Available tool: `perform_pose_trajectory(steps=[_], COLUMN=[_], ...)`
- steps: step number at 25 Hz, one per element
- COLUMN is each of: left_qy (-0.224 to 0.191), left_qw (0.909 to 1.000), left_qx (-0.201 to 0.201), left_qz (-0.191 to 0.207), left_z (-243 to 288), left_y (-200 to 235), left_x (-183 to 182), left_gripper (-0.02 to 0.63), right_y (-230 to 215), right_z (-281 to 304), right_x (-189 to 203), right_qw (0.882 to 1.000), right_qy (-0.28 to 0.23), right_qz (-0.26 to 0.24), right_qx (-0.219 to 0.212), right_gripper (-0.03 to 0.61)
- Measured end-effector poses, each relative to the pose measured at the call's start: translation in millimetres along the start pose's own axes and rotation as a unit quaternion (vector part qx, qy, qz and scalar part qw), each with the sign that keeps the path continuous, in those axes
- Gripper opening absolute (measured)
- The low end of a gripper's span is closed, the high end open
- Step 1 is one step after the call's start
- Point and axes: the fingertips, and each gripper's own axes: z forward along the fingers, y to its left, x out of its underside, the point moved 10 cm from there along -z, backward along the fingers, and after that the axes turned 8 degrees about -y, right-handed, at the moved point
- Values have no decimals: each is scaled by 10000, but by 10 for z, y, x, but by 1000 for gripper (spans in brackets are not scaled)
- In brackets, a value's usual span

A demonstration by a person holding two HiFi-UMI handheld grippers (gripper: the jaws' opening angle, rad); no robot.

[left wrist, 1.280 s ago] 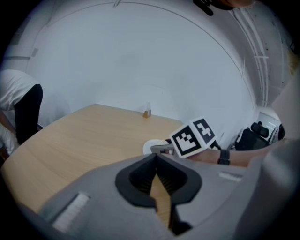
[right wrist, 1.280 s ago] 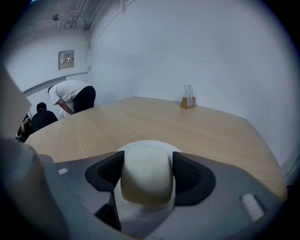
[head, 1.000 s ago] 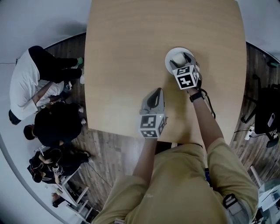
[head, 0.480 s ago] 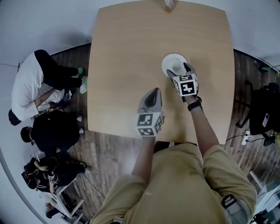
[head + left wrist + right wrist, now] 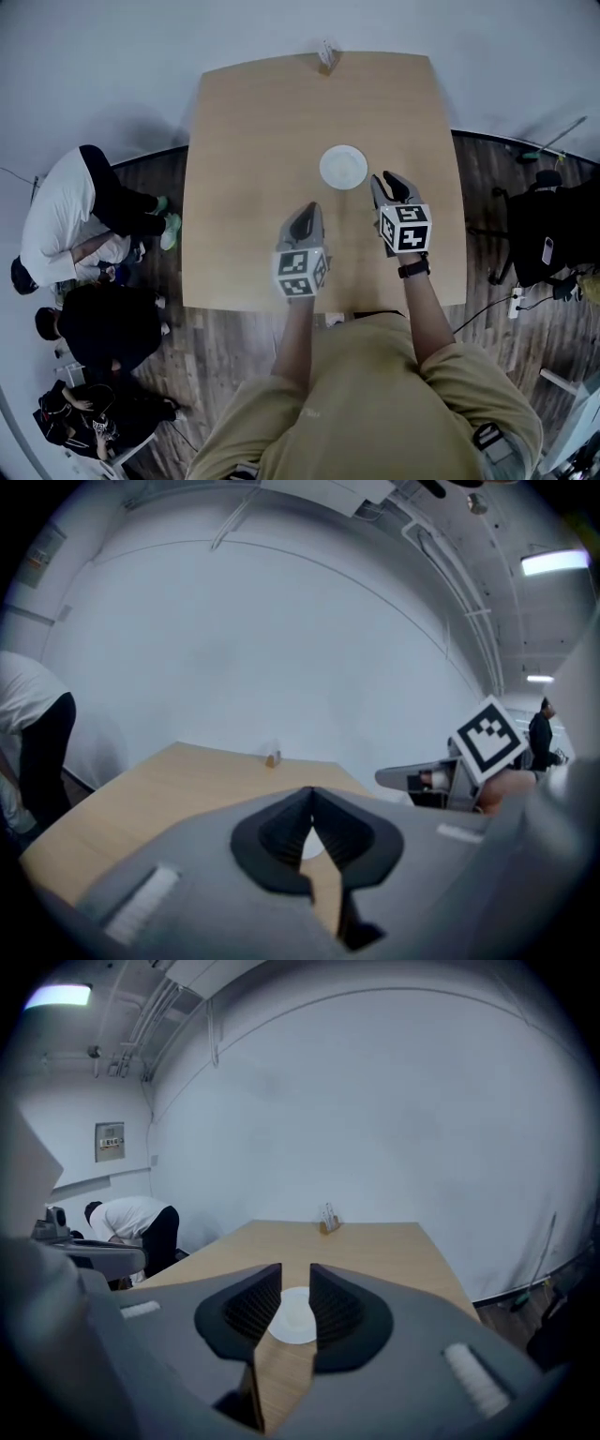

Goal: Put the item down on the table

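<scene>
A small white plate (image 5: 343, 167) lies flat on the wooden table (image 5: 244, 141), a little beyond both grippers. In the right gripper view the plate (image 5: 293, 1321) shows through the gap between the jaws. My right gripper (image 5: 388, 179) hovers just right of the plate and nearer to me. It is open, holds nothing and stands apart from the rim. My left gripper (image 5: 309, 208) hangs over the table's near half, shut and empty. Its jaw tips meet in the left gripper view (image 5: 311, 795).
A small holder (image 5: 326, 54) stands at the table's far edge. Several people (image 5: 70, 211) crouch on the wooden floor left of the table. A dark chair with gear (image 5: 553, 234) stands at the right. A white wall rises behind the table.
My right gripper, which was at the plate, has let go and drawn back toward me. The plate stays on the table. The head view has pulled back and shows the whole table.
</scene>
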Motion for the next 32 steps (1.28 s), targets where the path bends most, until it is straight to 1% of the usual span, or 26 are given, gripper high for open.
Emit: perform_pose_trajectory(steps=[3,4,9,10,13,16,20,23,27,32], left_qy=[-154,-225,-517,-560,-674,-757,-842,-917,-986,-984], left_qw=[9997,9994,9971,9966,9949,9932,9919,9913,9916,9915], left_qx=[138,193,382,406,462,476,481,476,450,491], left_qz=[135,189,412,456,597,741,822,815,707,700], left_z=[-93,-110,-298,-344,-462,-577,-692,-766,-852,-878], left_y=[-97,-132,-332,-372,-461,-527,-575,-604,-616,-675], left_x=[-113,-161,-329,-348,-396,-430,-444,-453,-435,-416], left_gripper=[3,3,3,3,3,3,3,3,3,3], right_y=[35,39,97,122,238,321,363,397,463,461], right_z=[-371,-477,-974,-1062,-1260,-1404,-1541,-1610,-1660,-1660], right_x=[-131,-166,-183,-179,-212,-266,-314,-332,-336,-375], right_qw=[9993,9987,9940,9929,9887,9851,9824,9817,9822,9833], right_qy=[-346,-480,-1090,-1178,-1434,-1656,-1811,-1830,-1775,-1698], right_qz=[-67,-80,26,-15,-343,-402,-375,-457,-597,-650], right_qx=[132,167,129,179,259,232,259,246,115,-68], right_gripper=[24,6,5,5,5,5,5,6,5,5])
